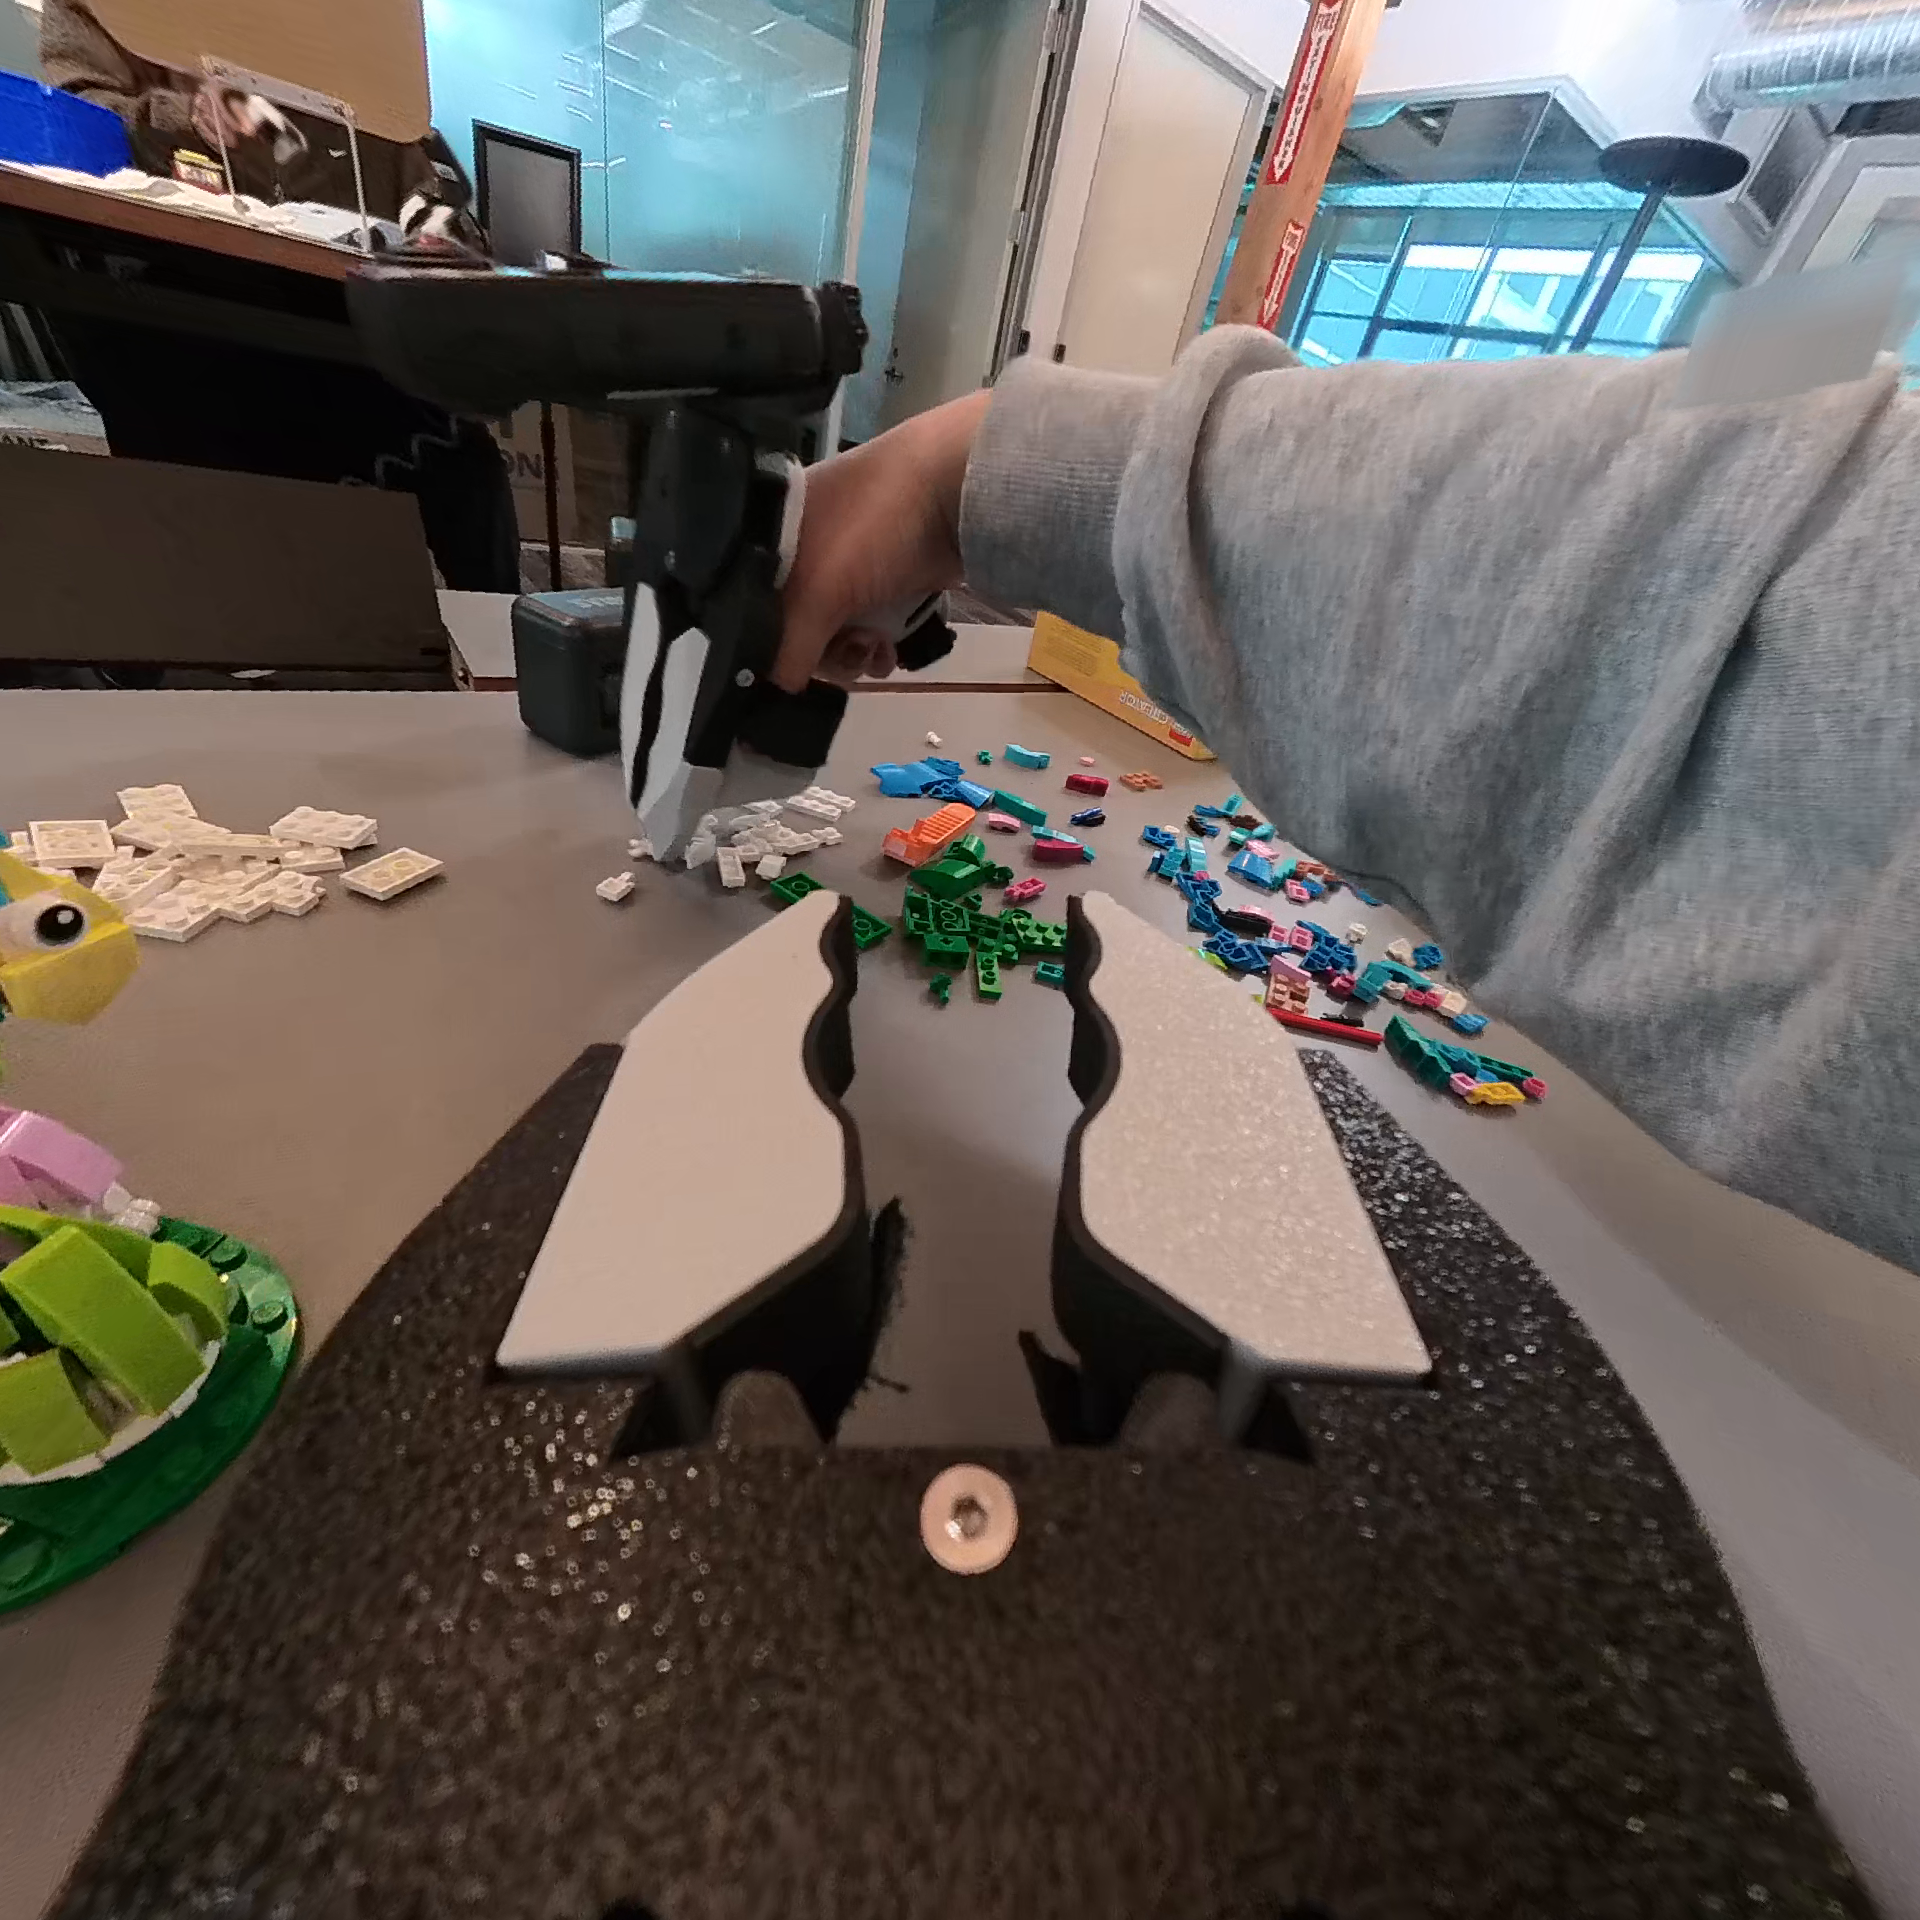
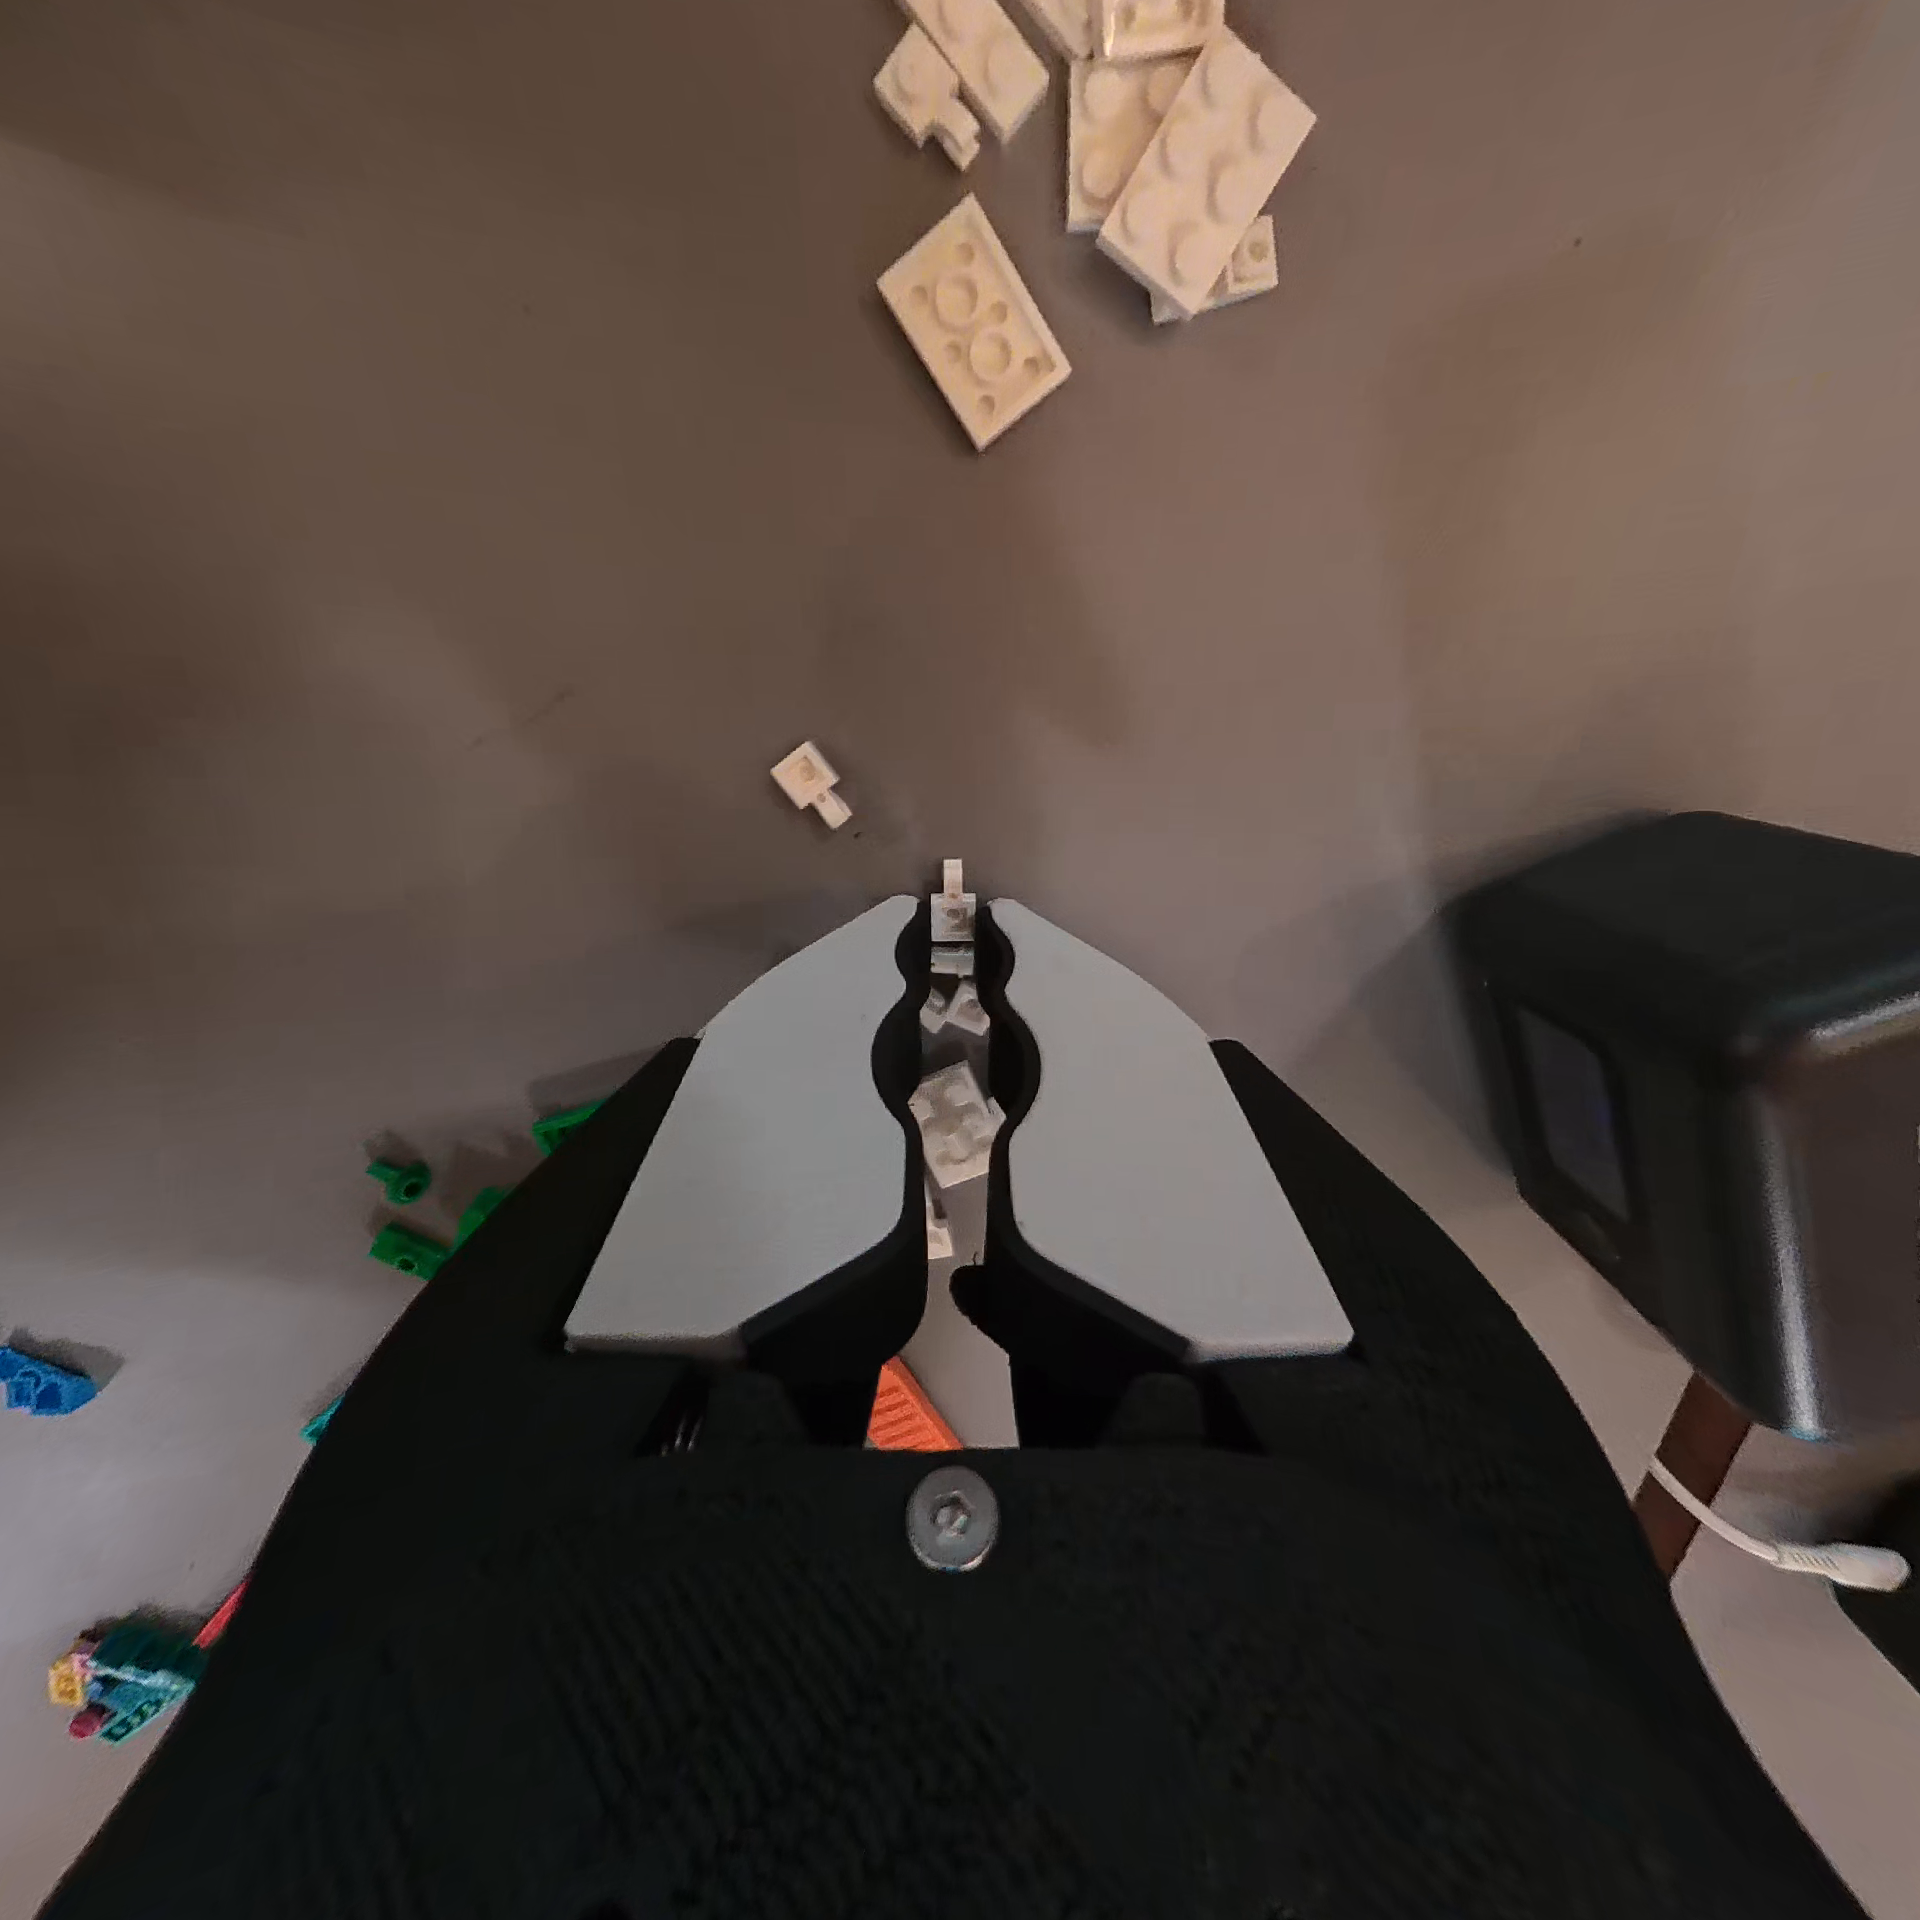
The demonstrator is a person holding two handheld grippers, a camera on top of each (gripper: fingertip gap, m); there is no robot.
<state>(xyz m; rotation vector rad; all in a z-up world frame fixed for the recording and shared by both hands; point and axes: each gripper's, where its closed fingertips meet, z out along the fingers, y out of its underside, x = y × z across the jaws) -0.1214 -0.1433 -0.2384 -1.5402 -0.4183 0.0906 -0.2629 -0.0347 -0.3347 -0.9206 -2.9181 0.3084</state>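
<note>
Green round build cut by left edge, dark case blurred, perhaps a box, cut by right edge

Small white clip brick pinched upright in right tongs tips, over table.

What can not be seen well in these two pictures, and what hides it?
- Left wrist view: the tips of the right hand-held gripper are low among the white bricks; too small to judge any grip there.
- Left wrist view: the grey sleeve covers part of the yellow box.
- Left wrist view: the green brick model is cut by the left edge.
- Right wrist view: its own black body hides most of the orange piece.
</note>
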